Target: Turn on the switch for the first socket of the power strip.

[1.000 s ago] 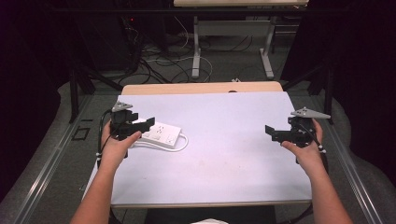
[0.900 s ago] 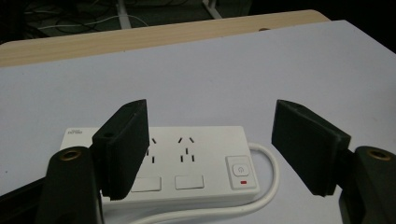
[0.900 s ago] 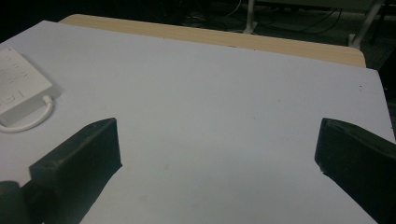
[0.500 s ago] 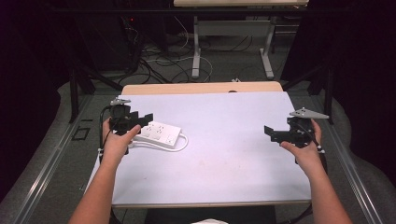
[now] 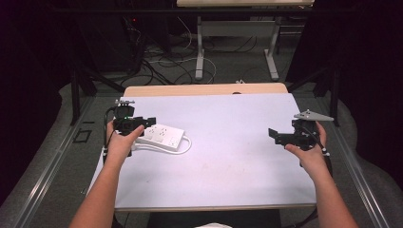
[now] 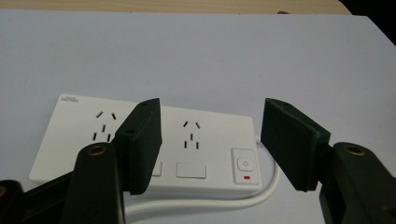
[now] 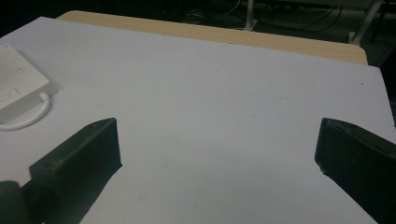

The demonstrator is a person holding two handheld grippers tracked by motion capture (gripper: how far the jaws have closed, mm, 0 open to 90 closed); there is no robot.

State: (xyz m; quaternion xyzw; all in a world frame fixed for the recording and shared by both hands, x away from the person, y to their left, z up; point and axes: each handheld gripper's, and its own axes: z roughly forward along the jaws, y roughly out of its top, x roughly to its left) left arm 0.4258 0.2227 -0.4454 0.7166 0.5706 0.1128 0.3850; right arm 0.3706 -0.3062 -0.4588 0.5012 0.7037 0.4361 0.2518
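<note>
High view: one white power strip (image 5: 160,136), flat rectangular plastic w/ rounded corners, lies on the left part of the bench (image 5: 228,166), which has a smooth matte pale sheet on top and a strip of light wood showing at the far edge. A white cable (image 5: 183,146) loops out from the strip's right end. Left tongs (image 5: 142,124), black, sit over the strip's left end, held in the left hand (image 5: 121,142). Right tongs (image 5: 274,137), also black, w/ a grey three-cornered plate on top, are held in the right hand (image 5: 306,152) well apart from the strip, over bare bench near the right edge. Two tongs, two hands, one strip.

Left gripper view: strip (image 6: 196,140) lies just below the tongs (image 6: 211,140), glossy white. Two socket groups visible, dark slots; one square button w/ power symbol and small red mark at the right end. Jaws, blocky matte black, have just been closing and stand about half apart; strip lies under the gap, pads not pressing on it. Cable (image 6: 205,201) curves round the near side.

Right gripper view: tongs (image 7: 217,154) spread wide, nothing between, only bare bench (image 7: 224,93) below. Strip's corner (image 7: 16,77) and cable (image 7: 32,116) at far left.
</note>
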